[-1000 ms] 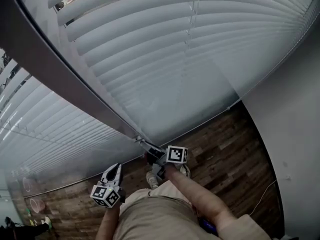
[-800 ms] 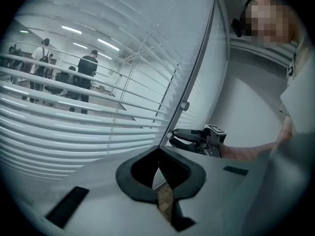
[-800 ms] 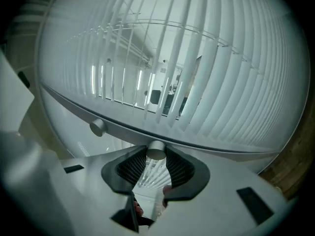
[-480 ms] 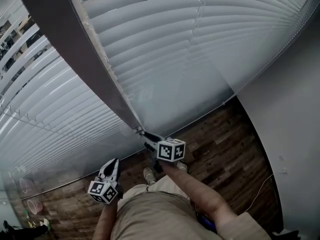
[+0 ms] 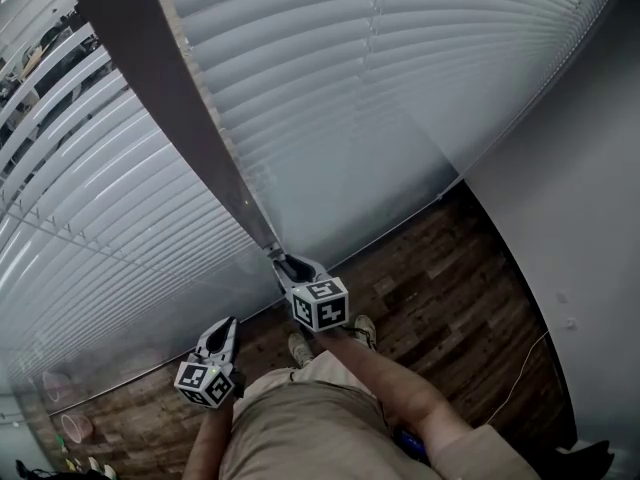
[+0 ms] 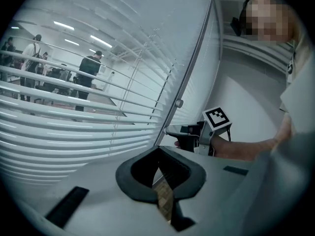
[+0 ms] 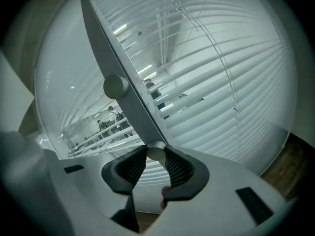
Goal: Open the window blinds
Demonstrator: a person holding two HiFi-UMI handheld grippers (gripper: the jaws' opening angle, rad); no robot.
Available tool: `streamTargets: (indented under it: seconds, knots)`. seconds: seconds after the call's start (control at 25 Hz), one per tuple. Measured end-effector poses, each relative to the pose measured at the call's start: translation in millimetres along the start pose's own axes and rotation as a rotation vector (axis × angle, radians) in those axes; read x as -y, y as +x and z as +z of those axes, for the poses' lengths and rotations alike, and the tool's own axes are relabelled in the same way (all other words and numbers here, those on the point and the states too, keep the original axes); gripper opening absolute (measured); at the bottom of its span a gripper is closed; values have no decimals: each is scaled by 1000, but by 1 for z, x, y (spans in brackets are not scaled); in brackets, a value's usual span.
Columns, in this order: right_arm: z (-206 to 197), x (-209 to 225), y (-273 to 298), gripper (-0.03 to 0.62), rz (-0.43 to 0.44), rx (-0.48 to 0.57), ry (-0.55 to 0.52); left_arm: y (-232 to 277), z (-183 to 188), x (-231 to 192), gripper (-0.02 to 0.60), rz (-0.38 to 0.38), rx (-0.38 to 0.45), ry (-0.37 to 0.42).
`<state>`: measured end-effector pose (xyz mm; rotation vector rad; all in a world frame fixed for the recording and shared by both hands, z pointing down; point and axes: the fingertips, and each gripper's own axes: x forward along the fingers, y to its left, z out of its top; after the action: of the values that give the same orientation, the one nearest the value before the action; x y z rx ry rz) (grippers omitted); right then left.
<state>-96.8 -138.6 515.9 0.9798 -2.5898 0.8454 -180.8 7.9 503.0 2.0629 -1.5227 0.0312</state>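
Two banks of white window blinds (image 5: 330, 78) fill the upper head view from 9 o'clock round to 2 o'clock, hanging down to a dark wooden floor (image 5: 450, 288). A grey rod (image 5: 190, 118) runs across them from 11 o'clock down toward the middle of that view. In the left gripper view the slats at 9 o'clock stand tilted far enough to show people (image 6: 88, 70) in a lit room beyond.

A small round knob (image 7: 115, 86) sits partway along the rod, up at 11 o'clock from the rod's rounded lower tip. The right gripper (image 7: 156, 153) pinches that tip, one ribbed pad on each side of it and both touching it. In the head view this gripper (image 5: 288, 265) lies just below centre, with its marker cube (image 5: 320, 305) at 5 o'clock from the jaws.

At 7 o'clock from it, well apart from the rod, the left gripper (image 5: 230, 326) points up at the blinds. Its jaws are pressed together at the tips with nothing between them; only a strip of floor shows through the hollow behind the tips.

A bare forearm (image 5: 400, 388) reaches in from 5 o'clock to the right gripper, and a plain wall (image 5: 570, 218) closes the scene at 3 o'clock.
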Motion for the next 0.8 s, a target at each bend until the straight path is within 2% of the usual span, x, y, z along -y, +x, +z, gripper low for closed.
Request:
streamTargets:
  seconds: [0.08,0.28,0.44,0.64,0.8]
  knots:
    - [0,1,-1,126,-26,0,-32,-2,-1,1,14,1,0,4]
    - [1,1,-6,127,-89,-13,-220,-3,-3,6,14,21,10,-5]
    - [2,-7,-5,127,-142,-39,-393,-1,-3,9,14,42,16,-23]
    - [0,-1,-11,127,-196,-29,-638,10,2,38,14,52,32,-36]
    - [6,-12,5,127,-225,-25,-796,12,6,30,14,53,19,-51]
